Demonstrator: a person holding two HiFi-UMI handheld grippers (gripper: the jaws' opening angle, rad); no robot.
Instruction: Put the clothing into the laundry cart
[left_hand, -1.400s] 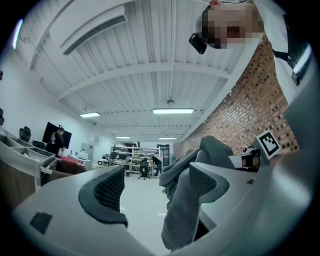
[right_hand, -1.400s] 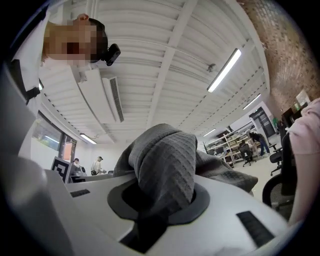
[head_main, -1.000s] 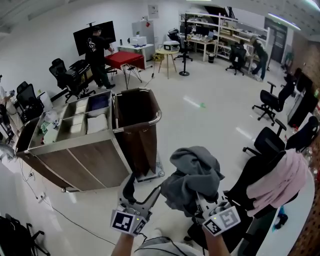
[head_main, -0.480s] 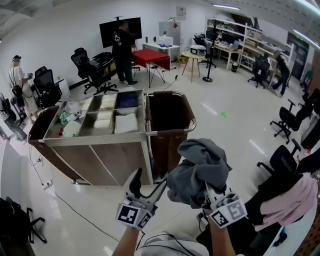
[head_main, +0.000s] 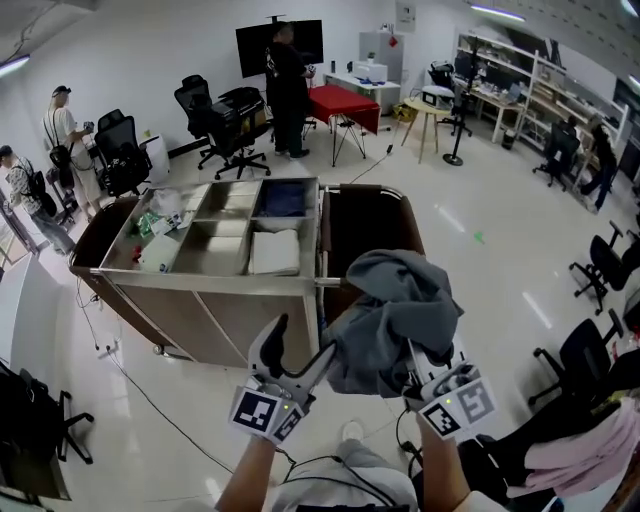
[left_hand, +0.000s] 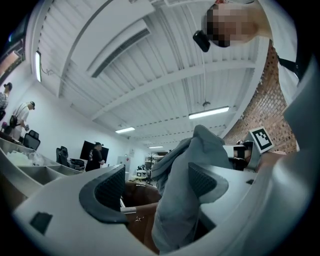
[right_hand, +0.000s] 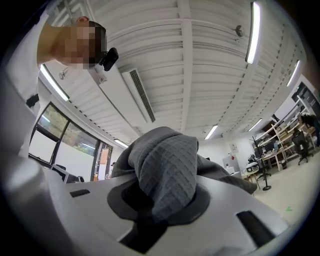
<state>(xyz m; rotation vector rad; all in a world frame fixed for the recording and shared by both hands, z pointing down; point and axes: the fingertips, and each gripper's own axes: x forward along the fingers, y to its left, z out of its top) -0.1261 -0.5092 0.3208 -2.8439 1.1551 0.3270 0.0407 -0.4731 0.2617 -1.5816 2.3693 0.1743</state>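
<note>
Left forearm (head_main: 246, 478) and right forearm (head_main: 441, 472) enter at 6 o'clock, side by side. Left hand-held gripper (head_main: 300, 348): points toward 12 o'clock, jaws apart, clamping nothing. Right hand-held gripper (head_main: 412, 362): jaws closed on grey garment (head_main: 400, 300)

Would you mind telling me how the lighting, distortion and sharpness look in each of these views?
Head view: strong fisheye curves the walls, even light, soft glare streaks on the floor. Left gripper view: dark round vignette, the grey garment close and slightly soft. Right gripper view: same vignette, ceiling lights blown out, garment weave sharp.
</note>
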